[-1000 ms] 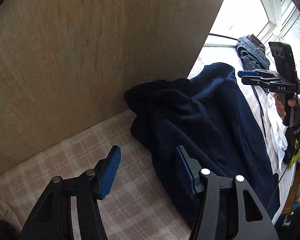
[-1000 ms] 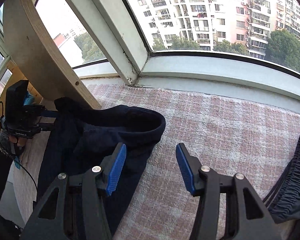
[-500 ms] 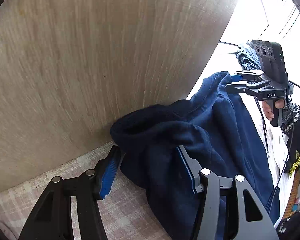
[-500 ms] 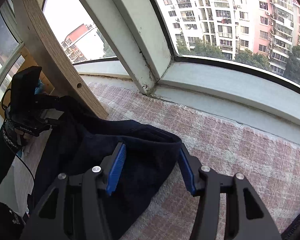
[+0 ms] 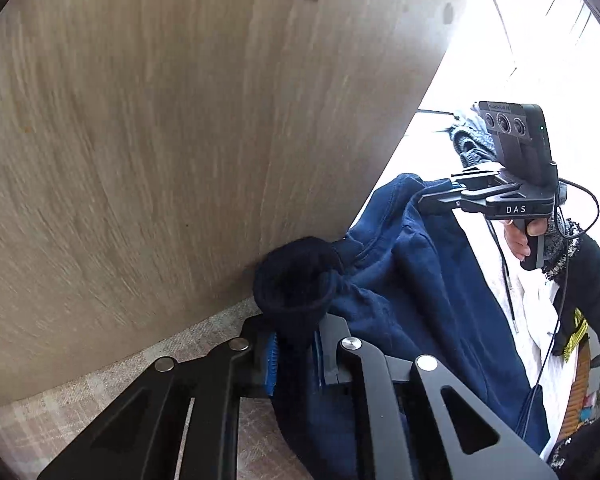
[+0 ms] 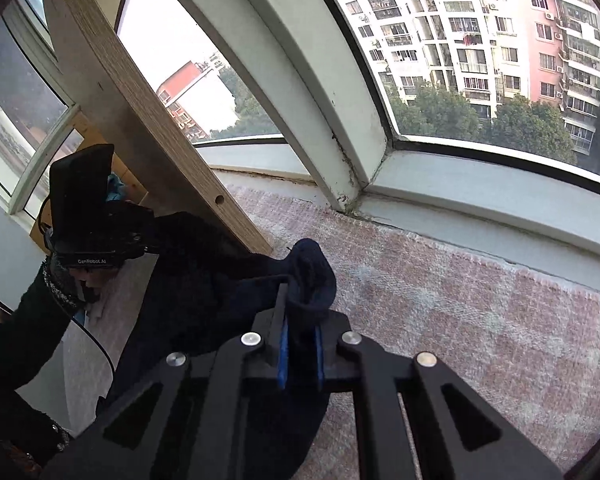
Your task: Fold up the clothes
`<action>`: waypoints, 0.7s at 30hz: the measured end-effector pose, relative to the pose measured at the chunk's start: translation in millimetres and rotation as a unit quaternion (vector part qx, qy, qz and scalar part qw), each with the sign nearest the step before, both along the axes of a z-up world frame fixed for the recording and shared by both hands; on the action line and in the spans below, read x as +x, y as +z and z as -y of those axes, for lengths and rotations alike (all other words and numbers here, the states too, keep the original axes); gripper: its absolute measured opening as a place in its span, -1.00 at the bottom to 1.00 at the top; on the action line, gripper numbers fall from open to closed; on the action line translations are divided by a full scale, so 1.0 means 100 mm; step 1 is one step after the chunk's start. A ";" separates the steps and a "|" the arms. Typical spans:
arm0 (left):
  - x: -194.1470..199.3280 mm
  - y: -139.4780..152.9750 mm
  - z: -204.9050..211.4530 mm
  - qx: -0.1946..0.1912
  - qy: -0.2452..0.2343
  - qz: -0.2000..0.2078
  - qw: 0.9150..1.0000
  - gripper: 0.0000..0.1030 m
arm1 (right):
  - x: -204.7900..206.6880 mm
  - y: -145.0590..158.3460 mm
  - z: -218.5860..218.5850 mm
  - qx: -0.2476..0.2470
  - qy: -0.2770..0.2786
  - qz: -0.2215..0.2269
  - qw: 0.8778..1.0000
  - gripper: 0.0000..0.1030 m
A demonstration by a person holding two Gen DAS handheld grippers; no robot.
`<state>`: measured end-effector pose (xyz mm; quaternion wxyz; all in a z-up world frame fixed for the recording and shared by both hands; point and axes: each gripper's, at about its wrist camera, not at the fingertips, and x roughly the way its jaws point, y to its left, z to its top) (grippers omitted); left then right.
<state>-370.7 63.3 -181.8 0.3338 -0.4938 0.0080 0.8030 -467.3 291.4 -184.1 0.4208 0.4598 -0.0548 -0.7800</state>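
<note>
A navy blue garment (image 5: 412, 280) hangs stretched between my two grippers above the plaid blanket (image 6: 480, 300). My left gripper (image 5: 296, 344) is closing, and its blue pads pinch a bunched, cuff-like end of the cloth. In the right wrist view my right gripper (image 6: 302, 340) is also closing, with its pads pressed on another bunched end of the garment (image 6: 204, 280). The left wrist view shows the right gripper (image 5: 432, 196) at the far end, a hand on its handle. The left gripper (image 6: 140, 236) appears at the left of the right wrist view, its tips dark against the cloth.
A tall wooden panel (image 5: 180, 120) stands right behind the garment. The window frame (image 6: 340, 120) and sill run along the blanket's far edge. Grey knit clothing (image 5: 468, 148) lies beyond the right gripper, and a white cloth (image 5: 540, 320) lies under the garment. Thin cables dangle from the grippers.
Both pairs of jaws have gone from wide apart around the cloth to pinched on it. The garment has been lifted off the blanket, with its ends bunched up in the pads.
</note>
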 end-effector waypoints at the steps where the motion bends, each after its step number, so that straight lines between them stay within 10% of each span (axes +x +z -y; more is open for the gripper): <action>1: 0.03 0.06 0.00 0.008 -0.007 -0.005 1.000 -0.81 | 0.05 0.09 0.00 -0.003 0.000 -0.007 1.000 -0.82; 14: 1.10 1.09 0.24 0.037 -0.058 -0.054 0.996 -0.83 | 1.34 1.21 -0.19 -0.022 0.012 -0.069 0.997 -0.84; 21: 2.10 1.26 0.22 0.019 -0.092 -0.061 0.994 -0.83 | 2.53 1.34 -0.23 -0.002 0.027 -0.074 0.997 -0.84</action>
